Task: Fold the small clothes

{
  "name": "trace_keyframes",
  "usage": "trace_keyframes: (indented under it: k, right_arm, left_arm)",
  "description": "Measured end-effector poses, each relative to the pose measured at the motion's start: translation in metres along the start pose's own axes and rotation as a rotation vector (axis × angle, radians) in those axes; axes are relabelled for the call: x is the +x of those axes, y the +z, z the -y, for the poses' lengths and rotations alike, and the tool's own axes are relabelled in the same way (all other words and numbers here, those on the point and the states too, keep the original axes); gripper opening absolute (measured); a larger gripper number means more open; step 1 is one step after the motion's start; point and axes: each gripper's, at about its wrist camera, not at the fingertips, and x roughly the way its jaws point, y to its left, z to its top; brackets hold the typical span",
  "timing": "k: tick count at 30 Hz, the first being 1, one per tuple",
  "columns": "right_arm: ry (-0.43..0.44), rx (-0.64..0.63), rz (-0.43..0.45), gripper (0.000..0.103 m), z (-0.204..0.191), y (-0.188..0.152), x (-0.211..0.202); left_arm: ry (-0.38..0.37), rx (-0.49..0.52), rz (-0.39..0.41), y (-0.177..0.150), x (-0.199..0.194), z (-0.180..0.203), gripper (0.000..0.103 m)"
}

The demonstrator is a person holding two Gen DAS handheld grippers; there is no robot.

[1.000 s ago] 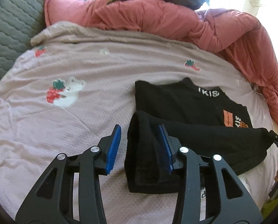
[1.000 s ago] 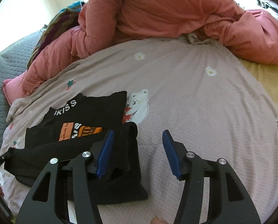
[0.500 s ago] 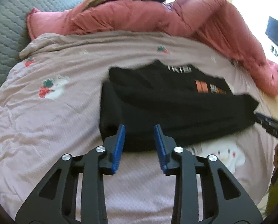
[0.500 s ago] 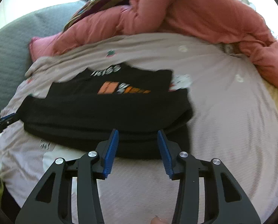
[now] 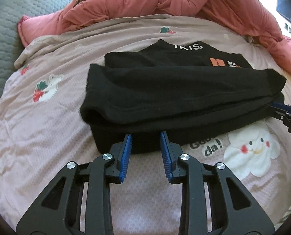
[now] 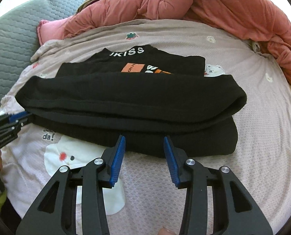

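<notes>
Flatly folded black knit shirt point(image 5: 176, 98), quilted bedspread point(image 5: 47, 129).

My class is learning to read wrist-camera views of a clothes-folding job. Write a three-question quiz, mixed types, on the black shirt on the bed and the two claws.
1. True or false: the black cotton shirt with white lettering lies fully spread out flat on the pale pink patterned bedspread.
2. Multiple choice: what is heaped at the far side of the bed? A) salmon-pink puffy quilt B) white towels C) blue jeans
3. Short answer: where do the blue pads of the left claw and right claw sit relative to the shirt?

Key
1. False: it is folded over itself in layers.
2. A, the quilt.
3. At its near edge, pads apart, not pressing the cloth.
</notes>
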Motion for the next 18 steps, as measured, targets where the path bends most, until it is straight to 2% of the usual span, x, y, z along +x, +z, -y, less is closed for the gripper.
trace_keyframes:
  k: [8, 18]
  right_arm:
    - [-0.048, -0.027, 0.011, 0.039, -0.007, 0.006, 0.016]
    - [-0.048, -0.031, 0.033, 0.039, -0.007, 0.047, 0.035]
  left_arm:
    - [0.013, 0.034, 0.002, 0.011, 0.013, 0.006, 0.022]
    - [0.012, 0.038, 0.011, 0.044, 0.029, 0.001, 0.022]
